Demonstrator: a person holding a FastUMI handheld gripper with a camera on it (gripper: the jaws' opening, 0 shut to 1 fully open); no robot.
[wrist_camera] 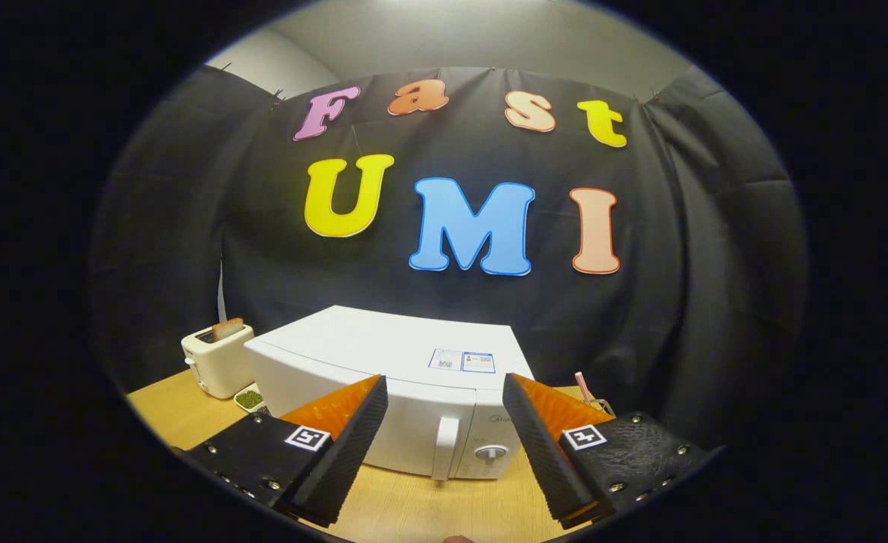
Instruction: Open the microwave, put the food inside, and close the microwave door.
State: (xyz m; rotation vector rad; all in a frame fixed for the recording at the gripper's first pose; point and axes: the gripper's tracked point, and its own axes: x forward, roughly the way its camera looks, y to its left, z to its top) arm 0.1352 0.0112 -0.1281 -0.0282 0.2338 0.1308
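Note:
A white microwave [383, 362] stands on the wooden table [413, 505] just ahead of my fingers, its door shut. Its vertical handle [444, 448] and a round knob [491, 453] show in the gap between the fingers. My gripper [445, 388] is open and holds nothing; its fingertips [372, 400] hover in front of the microwave's upper front edge, apart from it. A small dish of green food [249, 398] lies on the table left of the microwave, partly hidden behind the left finger.
A white toaster [216, 360] with a slice of bread in its slot stands left of the microwave. A thin pink stick-like thing [584, 386] pokes up right of the microwave, behind the right finger. Black cloth walls close off the back.

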